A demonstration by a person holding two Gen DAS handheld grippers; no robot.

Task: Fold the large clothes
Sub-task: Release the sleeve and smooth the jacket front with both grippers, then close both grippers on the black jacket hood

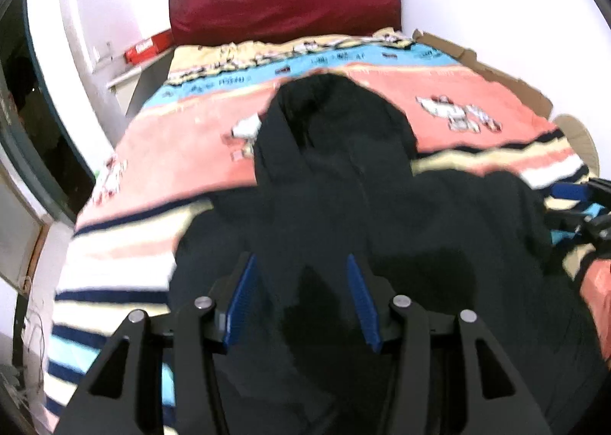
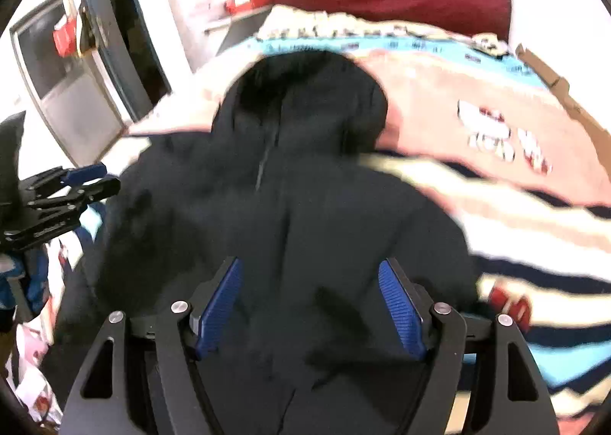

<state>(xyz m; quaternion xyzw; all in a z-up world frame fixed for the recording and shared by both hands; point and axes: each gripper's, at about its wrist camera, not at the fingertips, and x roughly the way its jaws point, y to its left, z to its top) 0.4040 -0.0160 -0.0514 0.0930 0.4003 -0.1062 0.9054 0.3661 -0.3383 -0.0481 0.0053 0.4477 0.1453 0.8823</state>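
A black hooded jacket (image 1: 343, 187) lies spread on the bed, its hood (image 1: 328, 110) toward the headboard and a zip line down its middle (image 2: 267, 152). My left gripper (image 1: 299, 257) hovers over the jacket's lower left part; its blue pads stand apart and pinch no fabric. My right gripper (image 2: 310, 261) hangs over the lower right part, jaws wide, nothing pressed between them. Each shows at the edge of the other's view: the left gripper (image 2: 72, 187) beside the jacket's left side, the right gripper (image 1: 588, 206) at its right side.
The striped, cartoon-print blanket (image 1: 172, 152) covers the bed under the jacket. A dark red headboard (image 1: 286, 4) stands at the far end against a white wall. Flattened cardboard (image 1: 496, 65) lines the right side. A red box (image 1: 149, 45) sits on a shelf at the far left.
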